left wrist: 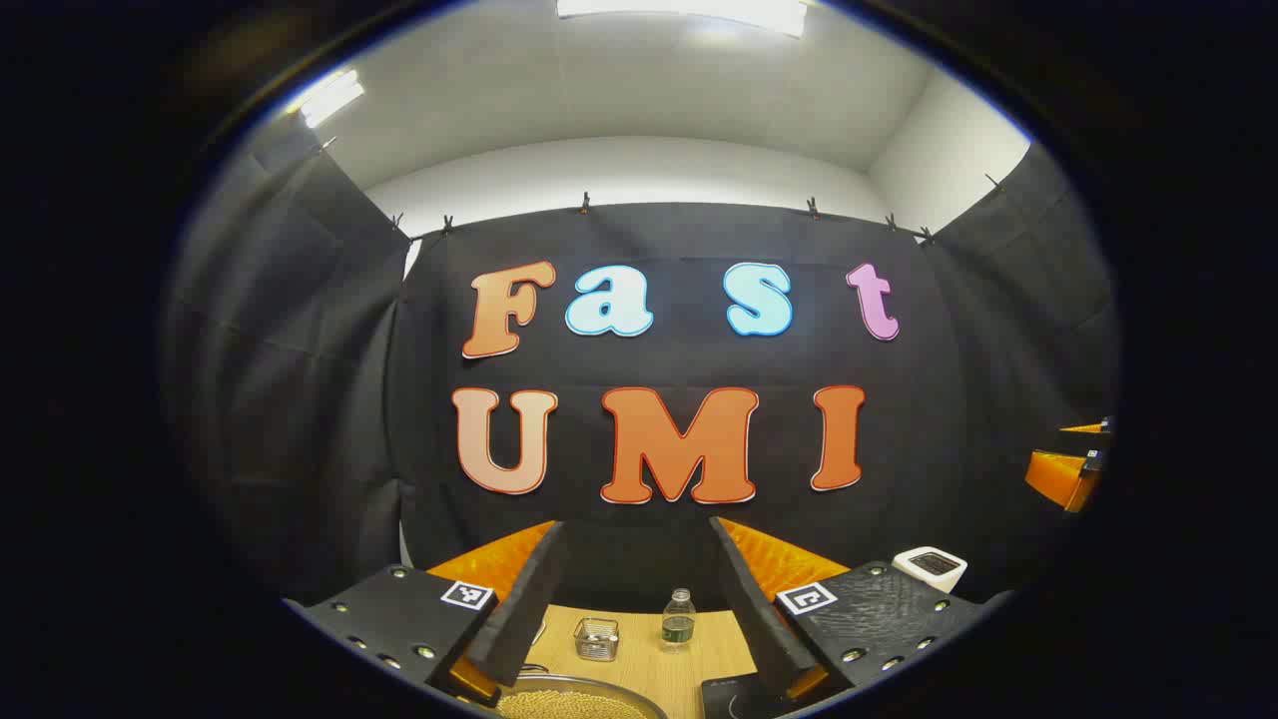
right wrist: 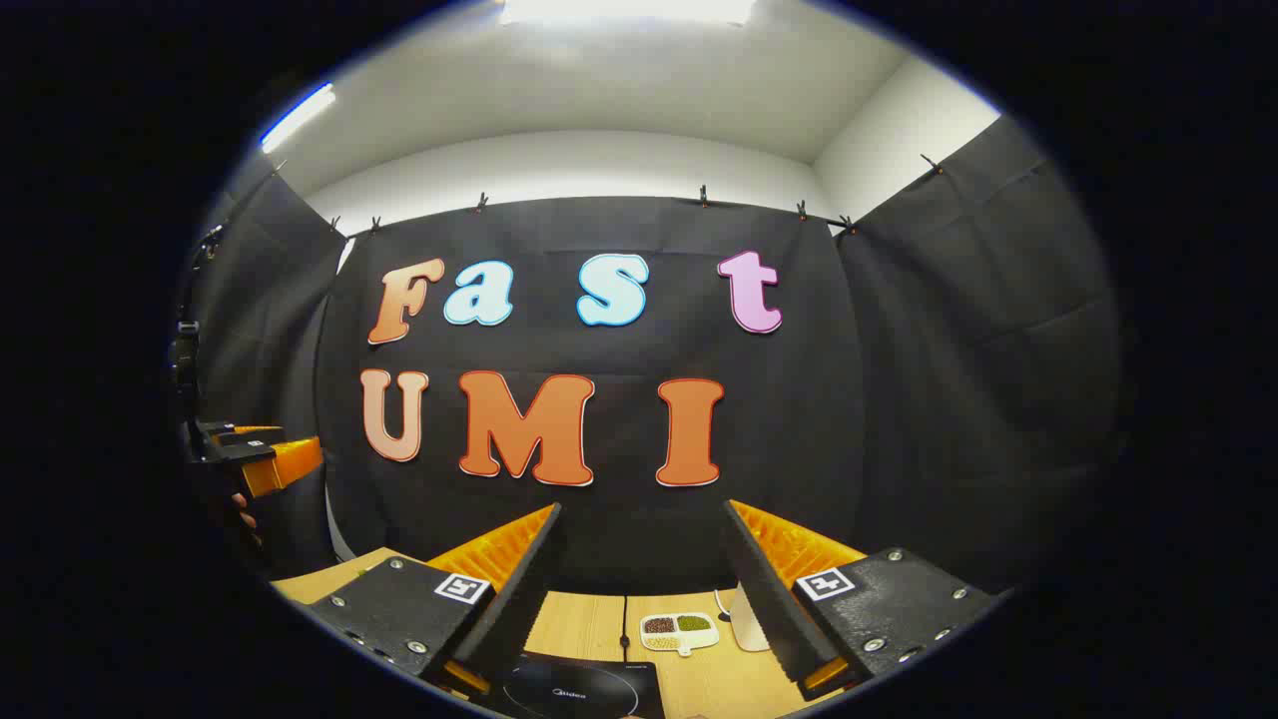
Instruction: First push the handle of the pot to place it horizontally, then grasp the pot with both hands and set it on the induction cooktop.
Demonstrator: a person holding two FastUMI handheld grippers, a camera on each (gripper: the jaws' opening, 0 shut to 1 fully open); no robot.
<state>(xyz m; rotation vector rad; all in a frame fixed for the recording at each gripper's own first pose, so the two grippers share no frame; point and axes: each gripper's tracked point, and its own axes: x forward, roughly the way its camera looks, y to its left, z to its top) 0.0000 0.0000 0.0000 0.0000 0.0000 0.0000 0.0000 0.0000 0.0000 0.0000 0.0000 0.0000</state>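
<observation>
The pot (left wrist: 577, 702) shows as a metal rim holding small pale beans, at the bottom of the left gripper view just below my left gripper (left wrist: 637, 527), which is held above the table, open and holding nothing. A corner of the black induction cooktop (left wrist: 734, 696) lies right of the pot. In the right gripper view the induction cooktop (right wrist: 584, 689) sits on the wooden table under my right gripper (right wrist: 642, 509), also open with nothing between its fingers. Each view catches the other gripper at its edge: the right gripper (left wrist: 1073, 469) and the left gripper (right wrist: 255, 454), held by a hand.
On the wooden table (left wrist: 639, 654) behind the pot stand a small clear container (left wrist: 596, 639) and a water bottle (left wrist: 678, 619). A white device (left wrist: 931, 567) sits at the right. Past the cooktop lie a divided dish of beans (right wrist: 679, 631) and a white object (right wrist: 744, 621).
</observation>
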